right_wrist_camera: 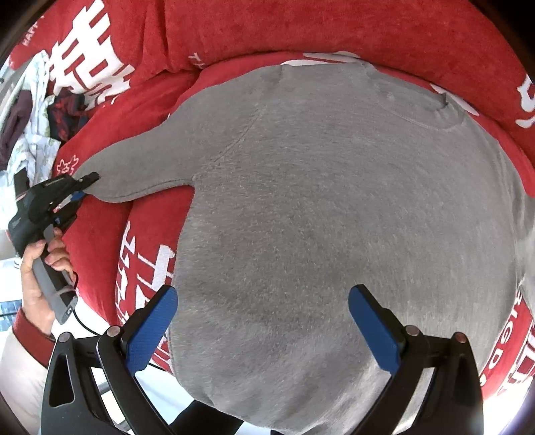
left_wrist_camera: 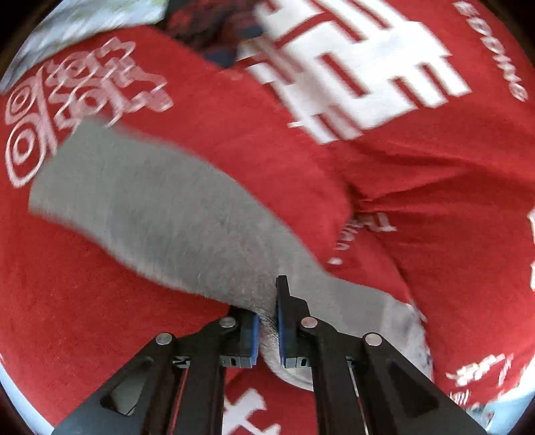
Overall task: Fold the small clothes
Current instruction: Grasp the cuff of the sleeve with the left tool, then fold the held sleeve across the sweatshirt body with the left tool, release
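1 hand-held gripper [left_wrist_camera: 267,329] pinching sleeve [left_wrist_camera: 140,200], tilted down

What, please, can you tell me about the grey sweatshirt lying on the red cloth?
The grey fleecy knit sweatshirt lies spread flat on the red cloth with white print, its ribbed round collar at the far end. One sleeve stretches out sideways; the left hand-held gripper is shut on its cuff. The right hand-held gripper hangs open over the body.

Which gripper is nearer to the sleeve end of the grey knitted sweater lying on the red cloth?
Left. The left gripper is shut on the sleeve end of the grey knitted sweater. The right gripper hangs open over the sweater's body, away from that sleeve.
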